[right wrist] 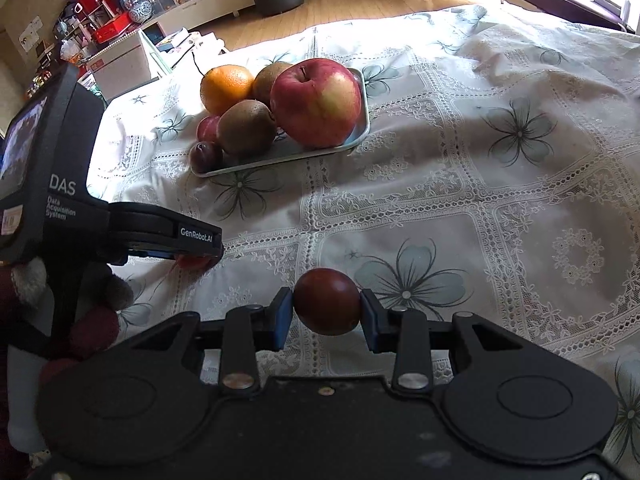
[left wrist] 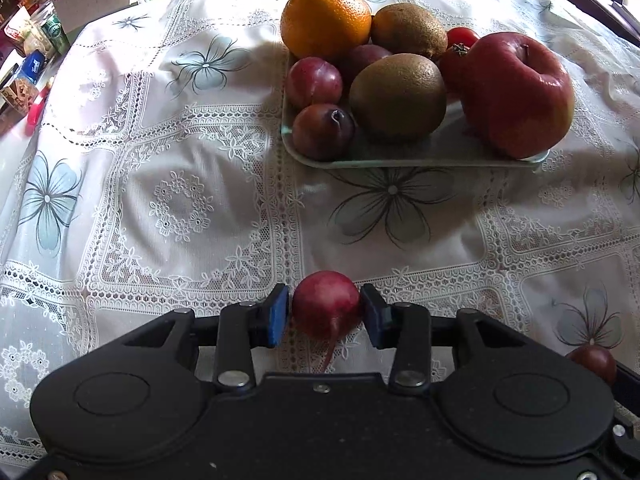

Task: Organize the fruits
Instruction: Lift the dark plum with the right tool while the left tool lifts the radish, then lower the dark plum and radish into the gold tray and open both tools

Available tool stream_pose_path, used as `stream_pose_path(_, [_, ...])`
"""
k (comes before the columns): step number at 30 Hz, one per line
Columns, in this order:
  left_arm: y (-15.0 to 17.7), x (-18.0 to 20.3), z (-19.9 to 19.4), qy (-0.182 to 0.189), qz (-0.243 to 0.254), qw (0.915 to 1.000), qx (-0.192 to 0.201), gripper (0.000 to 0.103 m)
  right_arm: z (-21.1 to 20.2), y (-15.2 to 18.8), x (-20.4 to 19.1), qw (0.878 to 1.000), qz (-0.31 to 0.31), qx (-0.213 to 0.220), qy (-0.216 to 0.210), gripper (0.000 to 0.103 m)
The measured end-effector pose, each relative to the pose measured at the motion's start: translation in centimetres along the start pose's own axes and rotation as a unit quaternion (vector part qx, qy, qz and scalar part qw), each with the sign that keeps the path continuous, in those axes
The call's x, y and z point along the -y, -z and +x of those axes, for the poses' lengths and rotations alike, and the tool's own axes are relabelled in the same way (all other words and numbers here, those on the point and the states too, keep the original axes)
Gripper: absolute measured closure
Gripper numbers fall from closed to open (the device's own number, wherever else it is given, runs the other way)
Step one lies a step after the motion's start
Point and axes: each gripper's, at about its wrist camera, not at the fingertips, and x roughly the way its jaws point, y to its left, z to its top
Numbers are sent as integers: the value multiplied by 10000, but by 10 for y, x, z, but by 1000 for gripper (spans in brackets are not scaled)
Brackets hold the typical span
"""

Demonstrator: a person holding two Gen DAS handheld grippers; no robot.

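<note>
Now both tongs loaded. Left tongs (left wrist: pixel 325 312) clamped across the widest part of a small red radish (left wrist: pixel 326 304), thin root trailing down. Right tongs (right wrist: pixel 326 314) clamped on a dark plum (right wrist: pixel 327 300), held above the lace cloth (right wrist: pixel 500 208). Tray (left wrist: pixel 400 162) ahead, already crowded: orange (left wrist: pixel 326 18), kiwis, apple (left wrist: pixel 518 92), more plums. Both pieces light, round, smooth-skinned; radish firm, plum likely softer and easily bruised. Side-to-side hold at the middle seems right, gentle pressure. Free tray space scarce; rolling off the rim a risk.

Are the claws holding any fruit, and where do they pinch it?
Yes. The left claw pinches a red radish by its sides. The right claw pinches a dark plum by its sides.
</note>
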Motion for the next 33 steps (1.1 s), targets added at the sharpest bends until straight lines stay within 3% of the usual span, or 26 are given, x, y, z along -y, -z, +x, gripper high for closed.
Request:
stream_pose_path(14, [4, -2, -3, 84, -56, 9999, 61, 58, -8, 4, -5, 9999, -22, 42, -119, 65])
stream_pose_path(19, [6, -7, -14, 307, -173, 9994, -37, 58, -15, 4, -2, 9999, 45, 54, -133, 65])
stream_pose_path(26, [21, -3, -65, 203, 0, 9996, 206, 58, -37, 10, -2, 9999, 127, -7, -87, 65])
stream_pose_path(33, [68, -12, -123, 292, 195, 9983, 470, 58, -83, 40, -1, 9997, 100, 6, -216, 65])
